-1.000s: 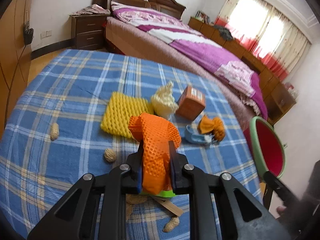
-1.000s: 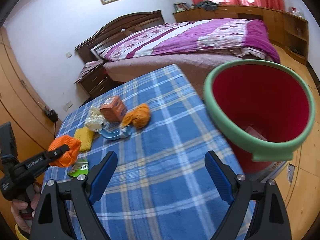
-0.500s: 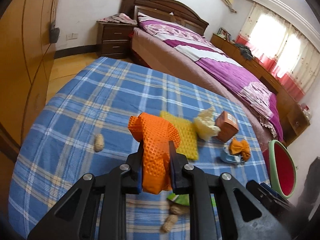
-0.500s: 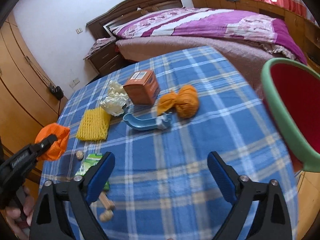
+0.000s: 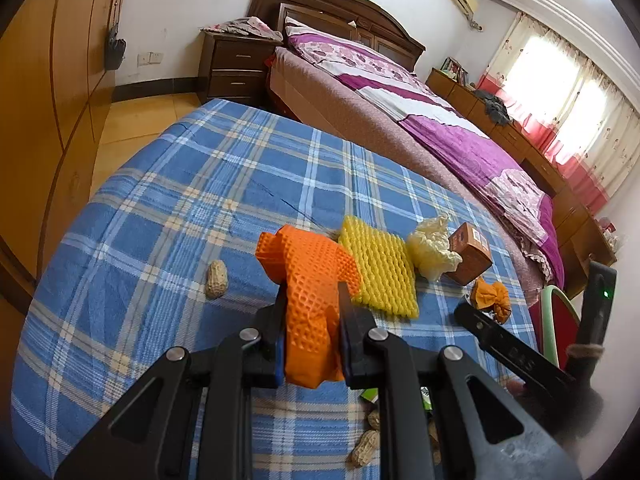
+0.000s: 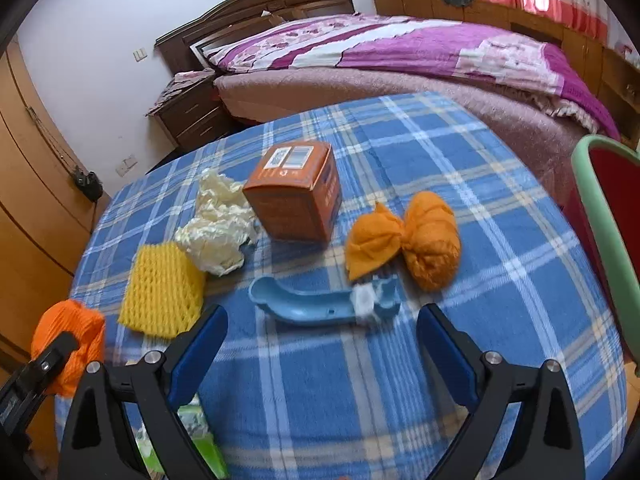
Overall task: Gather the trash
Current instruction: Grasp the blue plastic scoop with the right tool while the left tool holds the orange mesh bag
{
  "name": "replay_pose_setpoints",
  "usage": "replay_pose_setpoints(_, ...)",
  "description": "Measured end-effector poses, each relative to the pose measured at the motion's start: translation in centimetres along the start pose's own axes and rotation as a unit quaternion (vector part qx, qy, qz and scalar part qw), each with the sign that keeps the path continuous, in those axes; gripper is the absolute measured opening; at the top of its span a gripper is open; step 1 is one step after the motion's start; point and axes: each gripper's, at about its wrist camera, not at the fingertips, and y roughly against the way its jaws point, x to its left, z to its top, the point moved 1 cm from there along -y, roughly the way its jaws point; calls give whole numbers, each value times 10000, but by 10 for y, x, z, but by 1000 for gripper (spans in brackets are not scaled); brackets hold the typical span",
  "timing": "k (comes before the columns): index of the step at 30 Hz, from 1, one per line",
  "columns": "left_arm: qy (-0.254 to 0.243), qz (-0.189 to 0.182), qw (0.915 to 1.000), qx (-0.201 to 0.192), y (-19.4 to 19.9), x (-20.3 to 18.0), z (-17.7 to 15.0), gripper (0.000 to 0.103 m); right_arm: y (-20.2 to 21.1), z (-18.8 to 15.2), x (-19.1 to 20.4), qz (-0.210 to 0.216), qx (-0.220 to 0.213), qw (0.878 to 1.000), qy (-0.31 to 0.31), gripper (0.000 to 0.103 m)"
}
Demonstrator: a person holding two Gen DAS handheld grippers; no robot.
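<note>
Left gripper (image 5: 310, 320): clamped on an orange foam fruit net (image 5: 312, 276), which stands up between the narrow jaws above the blue plaid tablecloth (image 5: 180, 200)
Right gripper (image 6: 322, 344): jaws wide apart with nothing between them, having just been opening; it hangs over the cloth on the near side of the blue plastic piece (image 6: 312, 308)
Near edge of the cloth: peanut shells (image 5: 366, 452) and a green wrapper (image 6: 200, 436) lie below the two grippers; one more peanut (image 5: 216, 279) lies alone, left of the orange net
Blue plastic piece: curved, lying flat on the cloth, a scrap of white paper at its right end; taken as the landmark for the rest
Left of it: a yellow foam net (image 6: 162, 290) lying flat, with a crumpled cream paper wad (image 6: 218, 232) touching its far corner
Just beyond it, to the right: an orange cloth bundle (image 6: 404, 240) pinched in the middle like a bow
Beyond it: an orange cardboard box (image 6: 294, 196) standing beside the paper wad
Far right of it: a red bin with a green rim (image 6: 596, 216), off the table's edge
Background: a bed with a purple quilt (image 6: 400, 48) beyond the table
</note>
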Motion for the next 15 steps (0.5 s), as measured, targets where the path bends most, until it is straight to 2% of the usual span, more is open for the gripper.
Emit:
replay_pose_setpoints(3, -5, -19, 10000, 0, 0, 1, -1, 19, -4, 3, 3, -130, -45, 9999, 41, 97)
replay_pose_setpoints(8, -11, -29, 10000, 26, 0, 0, -3, 19, -5, 6, 0, -309, -114, 9994, 40, 77)
replay_pose_setpoints(15, -14, -31, 10000, 37, 0, -1, -4, 19, 1, 2, -7, -164, -171, 9997, 6, 77)
